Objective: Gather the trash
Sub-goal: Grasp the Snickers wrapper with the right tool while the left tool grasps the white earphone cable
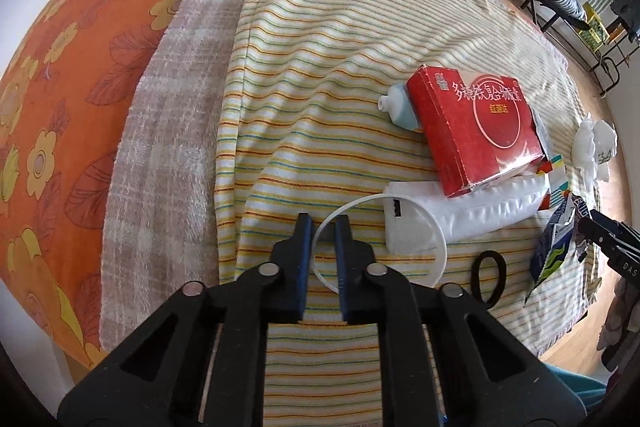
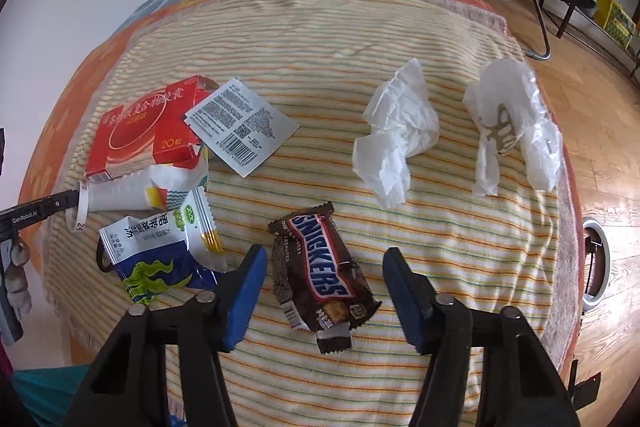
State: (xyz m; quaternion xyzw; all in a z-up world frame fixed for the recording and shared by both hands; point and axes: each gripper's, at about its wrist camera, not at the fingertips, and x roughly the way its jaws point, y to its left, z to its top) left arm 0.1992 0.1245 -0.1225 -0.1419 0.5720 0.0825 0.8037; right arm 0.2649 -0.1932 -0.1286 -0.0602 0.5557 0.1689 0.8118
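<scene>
Trash scattered on yellow striped towel point(image 2: 304, 75) spread over bed with orange flower-print sheet point(image 1: 72, 75).

Left gripper point(image 1: 322, 223): jaws narrow, set astride the rim of a thin white plastic ring point(image 1: 434, 227) lying flat on the towel; cannot tell whether pads touch it. Ring overlaps white padded pouch point(image 1: 472, 211). Red cardboard medicine box point(image 1: 476, 131) resting on pouch; small white-and-blue tube point(image 1: 400, 111) just beside box, partly under it. Black elastic hair band point(image 1: 488, 277) near ring.

Right gripper point(image 2: 324, 267): jaws wide, holding nothing, one each side of brown Snickers wrapper point(image 2: 320, 279), apart from it. Blue-and-white torn snack packet point(image 2: 156, 251) just left of left jaw. White printed leaflet with barcode point(image 2: 242, 125) leaning against red box. Crumpled white tissue point(image 2: 396, 131) and crumpled clear-white plastic wrap point(image 2: 516, 123) farther ahead, well apart from wrapper. Wooden floor point(image 2: 600, 147) at right.
</scene>
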